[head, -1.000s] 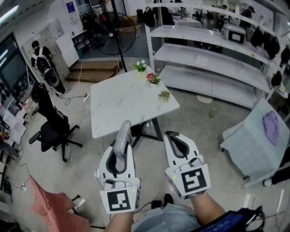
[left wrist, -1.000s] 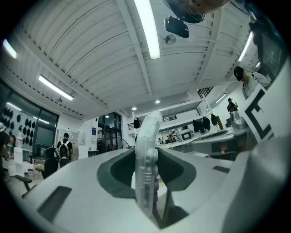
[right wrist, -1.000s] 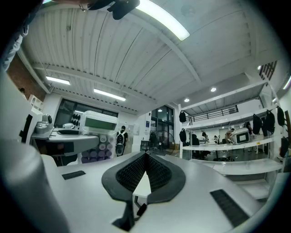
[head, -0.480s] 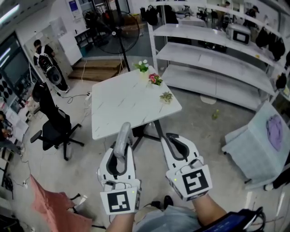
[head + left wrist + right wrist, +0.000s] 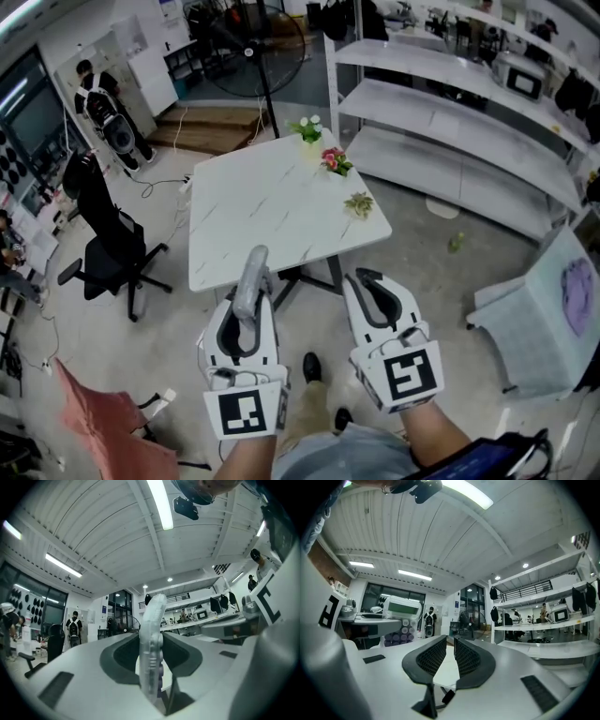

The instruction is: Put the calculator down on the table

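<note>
A grey calculator (image 5: pixel 251 281) stands on edge between the jaws of my left gripper (image 5: pixel 248 306), which is shut on it. In the left gripper view the calculator (image 5: pixel 152 644) rises edge-on past the pads of that gripper (image 5: pixel 152 641). My right gripper (image 5: pixel 367 278) hangs beside it with nothing in it, its jaws drawn together to a thin slit. The right gripper view shows those ribbed pads (image 5: pixel 432 657) with nothing between them and the calculator's keys (image 5: pixel 401 616) off to the left. Both grippers hover over the floor, short of the near edge of the white marbled table (image 5: pixel 272 206).
Three small flower pots (image 5: pixel 336 161) stand along the table's far right side. A black office chair (image 5: pixel 103 253) is left of the table, white shelves (image 5: pixel 450 103) lie behind it and a grey seat (image 5: pixel 553 309) stands at right. A person (image 5: pixel 108 103) stands far left.
Both grippers and the view have moved forward toward the table, which now lies closer. A shoe has come into view below. The left gripper's hold on the calculator is unchanged.
</note>
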A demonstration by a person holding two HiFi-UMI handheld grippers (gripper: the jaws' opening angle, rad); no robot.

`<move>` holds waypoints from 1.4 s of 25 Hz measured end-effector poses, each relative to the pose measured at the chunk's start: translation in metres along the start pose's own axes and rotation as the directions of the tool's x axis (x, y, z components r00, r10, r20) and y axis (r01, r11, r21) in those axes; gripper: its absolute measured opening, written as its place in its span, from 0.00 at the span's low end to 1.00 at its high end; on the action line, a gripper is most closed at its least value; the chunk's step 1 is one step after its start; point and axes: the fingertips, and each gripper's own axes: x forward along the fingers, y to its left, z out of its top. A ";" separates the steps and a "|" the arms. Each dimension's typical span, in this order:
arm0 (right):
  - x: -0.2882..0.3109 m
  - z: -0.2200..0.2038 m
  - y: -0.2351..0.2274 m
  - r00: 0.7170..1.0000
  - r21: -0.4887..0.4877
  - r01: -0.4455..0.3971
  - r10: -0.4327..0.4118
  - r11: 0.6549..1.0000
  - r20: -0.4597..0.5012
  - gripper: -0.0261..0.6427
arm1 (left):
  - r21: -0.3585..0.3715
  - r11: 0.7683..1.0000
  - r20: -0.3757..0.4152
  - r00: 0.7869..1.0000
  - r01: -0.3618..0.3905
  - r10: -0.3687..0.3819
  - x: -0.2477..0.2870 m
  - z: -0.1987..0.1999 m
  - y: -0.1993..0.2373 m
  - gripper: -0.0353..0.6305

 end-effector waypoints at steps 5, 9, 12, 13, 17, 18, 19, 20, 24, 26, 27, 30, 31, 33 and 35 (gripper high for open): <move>0.062 -0.021 -0.018 1.000 0.007 0.001 -0.001 1.000 -0.031 0.14 | -0.005 1.000 -0.012 1.000 -0.016 0.016 0.058 -0.021 0.030 0.24; 0.124 -0.037 -0.030 0.998 0.027 0.006 -0.005 1.000 -0.059 0.14 | -0.003 1.000 -0.040 0.999 -0.019 0.019 0.112 -0.040 0.062 0.24; 0.171 -0.044 -0.038 0.997 0.036 0.007 -0.004 0.999 -0.076 0.14 | -0.011 1.000 -0.059 0.998 -0.004 0.003 0.152 -0.052 0.082 0.24; 0.184 -0.046 -0.040 0.997 0.037 0.006 -0.003 0.999 -0.080 0.14 | -0.010 1.000 -0.055 0.998 0.000 -0.001 0.164 -0.054 0.088 0.24; 0.229 -0.049 -0.048 0.996 0.034 0.009 -0.006 0.999 -0.085 0.14 | -0.010 1.000 -0.034 0.999 0.018 -0.019 0.207 -0.057 0.108 0.24; 0.238 -0.048 -0.050 0.996 0.031 0.010 -0.007 0.999 -0.084 0.14 | -0.011 1.000 -0.032 0.999 0.021 -0.021 0.216 -0.057 0.113 0.24; 0.247 -0.047 -0.051 0.997 0.027 0.012 -0.009 1.000 -0.082 0.14 | -0.012 1.000 -0.031 0.999 0.023 -0.023 0.224 -0.058 0.117 0.24; 0.255 -0.045 -0.053 0.997 0.022 0.014 -0.012 1.000 -0.078 0.14 | -0.012 1.000 -0.031 0.999 0.025 -0.026 0.232 -0.057 0.121 0.24; 0.277 -0.034 -0.059 0.998 0.011 0.028 -0.028 1.000 -0.052 0.13 | -0.005 0.999 -0.025 0.999 0.035 -0.035 0.257 -0.052 0.133 0.24; 0.284 -0.029 -0.063 0.998 0.008 0.037 -0.037 0.999 -0.042 0.13 | -0.005 0.999 -0.016 0.999 0.043 -0.043 0.267 -0.049 0.135 0.24; 0.286 -0.027 -0.066 0.998 0.006 0.043 -0.043 0.999 -0.038 0.13 | -0.007 0.999 -0.016 0.999 0.051 -0.051 0.271 -0.049 0.135 0.24; 0.292 -0.021 -0.074 0.998 -0.004 0.058 -0.058 0.998 -0.026 0.12 | -0.014 0.998 -0.024 0.997 0.068 -0.068 0.281 -0.051 0.133 0.24; 0.294 -0.020 -0.077 0.998 -0.005 0.062 -0.062 0.998 -0.023 0.12 | -0.014 0.997 -0.024 0.997 0.070 -0.070 0.284 -0.051 0.132 0.24; 0.297 -0.021 -0.083 0.998 -0.002 0.067 -0.067 0.998 -0.020 0.12 | -0.007 0.998 -0.028 0.997 0.069 -0.069 0.292 -0.051 0.130 0.24; 0.303 -0.023 -0.089 0.997 0.001 0.069 -0.069 0.998 -0.016 0.12 | -0.002 0.998 -0.033 0.997 0.068 -0.068 0.300 -0.054 0.129 0.24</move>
